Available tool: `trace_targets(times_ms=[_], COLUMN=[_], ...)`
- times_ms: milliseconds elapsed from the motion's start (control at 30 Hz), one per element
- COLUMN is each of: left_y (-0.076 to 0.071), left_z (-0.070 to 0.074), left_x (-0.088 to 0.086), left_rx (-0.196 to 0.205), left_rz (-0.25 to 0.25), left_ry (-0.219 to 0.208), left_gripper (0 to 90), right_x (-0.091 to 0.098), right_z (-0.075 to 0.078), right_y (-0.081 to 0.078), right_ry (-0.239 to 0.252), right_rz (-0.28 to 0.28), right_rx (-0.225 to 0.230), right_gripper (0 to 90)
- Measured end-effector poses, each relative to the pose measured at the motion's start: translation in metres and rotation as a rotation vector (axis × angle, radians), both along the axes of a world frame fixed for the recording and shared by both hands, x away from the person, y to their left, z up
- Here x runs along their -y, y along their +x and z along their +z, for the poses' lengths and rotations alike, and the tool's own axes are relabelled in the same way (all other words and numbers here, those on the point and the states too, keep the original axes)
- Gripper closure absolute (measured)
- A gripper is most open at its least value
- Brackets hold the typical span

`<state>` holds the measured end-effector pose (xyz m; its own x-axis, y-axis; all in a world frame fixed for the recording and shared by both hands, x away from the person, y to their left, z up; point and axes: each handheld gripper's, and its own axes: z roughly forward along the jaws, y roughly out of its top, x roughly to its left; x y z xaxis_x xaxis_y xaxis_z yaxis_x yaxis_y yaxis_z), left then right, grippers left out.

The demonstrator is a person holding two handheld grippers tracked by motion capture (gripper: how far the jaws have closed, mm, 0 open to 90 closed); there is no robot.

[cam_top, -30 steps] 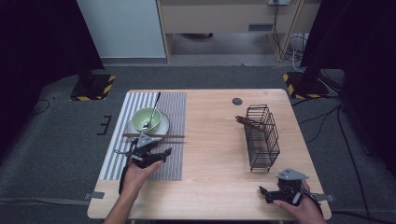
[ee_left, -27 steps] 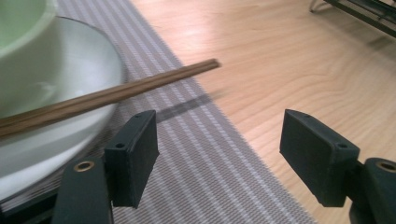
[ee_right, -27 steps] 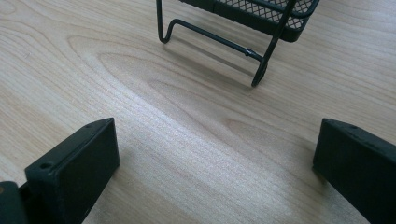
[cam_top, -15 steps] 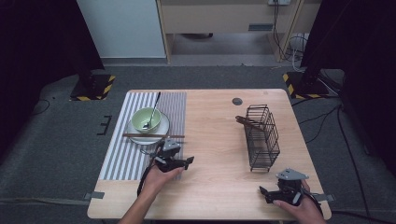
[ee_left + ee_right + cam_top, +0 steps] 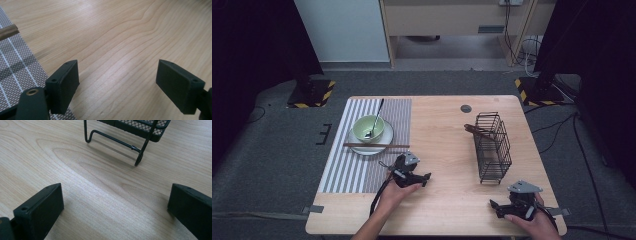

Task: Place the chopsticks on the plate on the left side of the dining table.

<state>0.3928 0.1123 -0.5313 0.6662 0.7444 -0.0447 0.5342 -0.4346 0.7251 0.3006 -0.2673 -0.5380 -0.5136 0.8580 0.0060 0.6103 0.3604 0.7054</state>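
Taking the bowl (image 5: 368, 128) as marker, the chopsticks (image 5: 376, 145) lie across its plate's near rim. Below and right of the bowl, the left gripper (image 5: 426, 176) has just been spreading its jaws, nothing between them. A careless return could roll the chopsticks off. The right gripper (image 5: 493, 206), far right of the bowl, is also spread and empty. What leans in the wire basket (image 5: 492, 146) I cannot identify.

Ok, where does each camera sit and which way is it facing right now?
High view: fixed above the near table edge, facing forward and down on the table; both forearms enter from the bottom with the left hand-held gripper and right hand-held gripper.
Left gripper view: rides that gripper, looking over bare wood beside the striped placemat; open jaws, nothing between.
Right gripper view: rides that gripper, facing the wire basket; open jaws.
Shared: the basket and placemat also appear in the high view.
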Motion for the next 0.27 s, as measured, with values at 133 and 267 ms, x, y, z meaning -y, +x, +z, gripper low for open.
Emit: trace_targets(times_ms=[133, 267], left_y=[0.0008, 0.0013], left_z=[-0.0043, -0.0045], left_x=[0.0033, 0.0036], left_rx=[0.027, 0.022], left_rz=[-0.002, -0.010], left_ry=[0.032, 0.030], left_gripper=[15.1, 13.8], right_x=[0.0000, 0.0000], right_z=[0.0000, 0.0000], right_y=[0.0000, 0.0000], right_ry=[0.000, 0.000], right_rz=[0.000, 0.000], right_rx=[0.000, 0.000], right_gripper=[0.4, 0.4])
